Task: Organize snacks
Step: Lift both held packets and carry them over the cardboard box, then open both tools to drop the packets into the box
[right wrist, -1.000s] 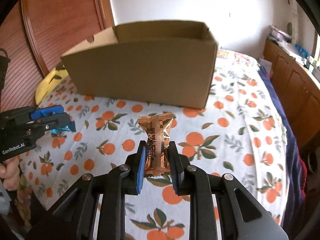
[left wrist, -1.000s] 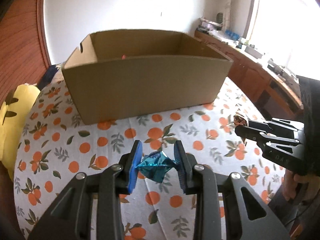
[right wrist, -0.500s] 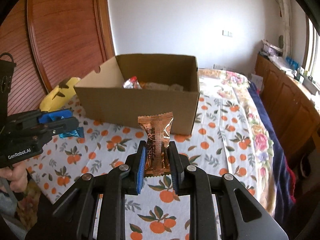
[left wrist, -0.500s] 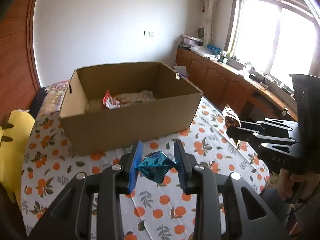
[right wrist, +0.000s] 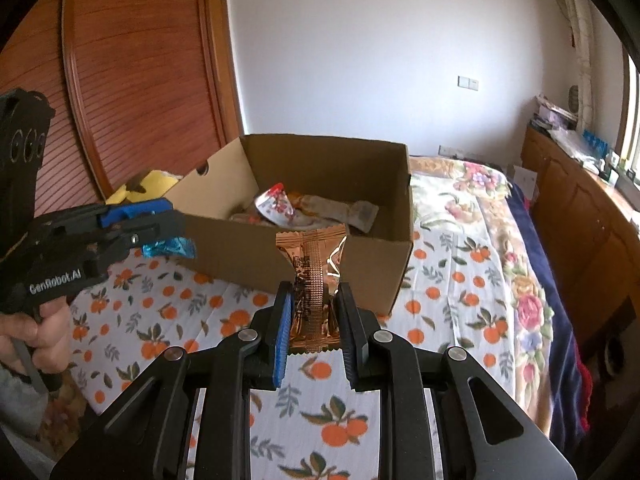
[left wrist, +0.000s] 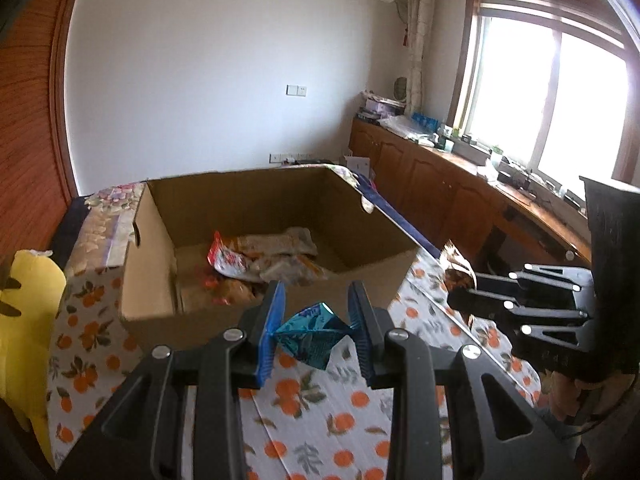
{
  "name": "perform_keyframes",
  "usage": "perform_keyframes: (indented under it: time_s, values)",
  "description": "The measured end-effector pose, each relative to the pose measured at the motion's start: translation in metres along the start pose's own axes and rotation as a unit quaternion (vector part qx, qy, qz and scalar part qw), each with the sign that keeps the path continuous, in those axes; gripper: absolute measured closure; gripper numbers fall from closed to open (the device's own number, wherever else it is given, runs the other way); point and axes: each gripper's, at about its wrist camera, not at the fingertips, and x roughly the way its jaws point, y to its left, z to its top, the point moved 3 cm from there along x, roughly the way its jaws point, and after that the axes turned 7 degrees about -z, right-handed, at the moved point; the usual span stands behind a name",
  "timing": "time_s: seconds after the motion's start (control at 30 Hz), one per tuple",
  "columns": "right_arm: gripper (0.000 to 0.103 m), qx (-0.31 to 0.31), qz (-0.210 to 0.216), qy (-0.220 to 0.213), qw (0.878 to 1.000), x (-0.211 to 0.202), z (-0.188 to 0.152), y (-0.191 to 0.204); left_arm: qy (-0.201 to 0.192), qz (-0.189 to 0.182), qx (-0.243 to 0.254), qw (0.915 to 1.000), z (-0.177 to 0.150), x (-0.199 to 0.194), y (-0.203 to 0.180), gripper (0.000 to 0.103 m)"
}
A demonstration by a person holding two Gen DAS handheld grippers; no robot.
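My left gripper (left wrist: pixel 318 334) is shut on a blue foil snack packet (left wrist: pixel 310 334) and holds it in the air just short of the near wall of an open cardboard box (left wrist: pixel 156 312). My right gripper (right wrist: pixel 314 330) is shut on a copper foil snack packet (right wrist: pixel 314 276), held upright above the cloth in front of the box (right wrist: pixel 240 252). The box holds several snack packets (left wrist: pixel 264 256). The right gripper also shows in the left wrist view (left wrist: pixel 460 300), to the right of the box. The left gripper also shows in the right wrist view (right wrist: pixel 168 236).
The box stands on an orange-print cloth (right wrist: pixel 328 432). A yellow plush toy (left wrist: pixel 24 312) lies at the left edge. A floral blanket (right wrist: pixel 472 208) lies behind the box. Wooden cabinets (left wrist: pixel 440 184) run along the right wall under a window.
Both grippers have risen with their packets. The view now looks down into the box, and its contents show.
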Motion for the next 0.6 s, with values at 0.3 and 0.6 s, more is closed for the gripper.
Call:
perform_keyframes:
  time_s: [0.3, 0.6]
  values:
    - [0.083, -0.011, 0.007, 0.000, 1.000, 0.033, 0.027, -0.005, -0.016, 0.019, -0.003, 0.9997, 0.029, 0.025, 0.034, 0.072]
    - [0.083, -0.013, 0.023, 0.004, 1.000, 0.079, 0.050, 0.000, 0.005, 0.037, -0.013, 0.9992, 0.028, 0.061, 0.063, 0.072]
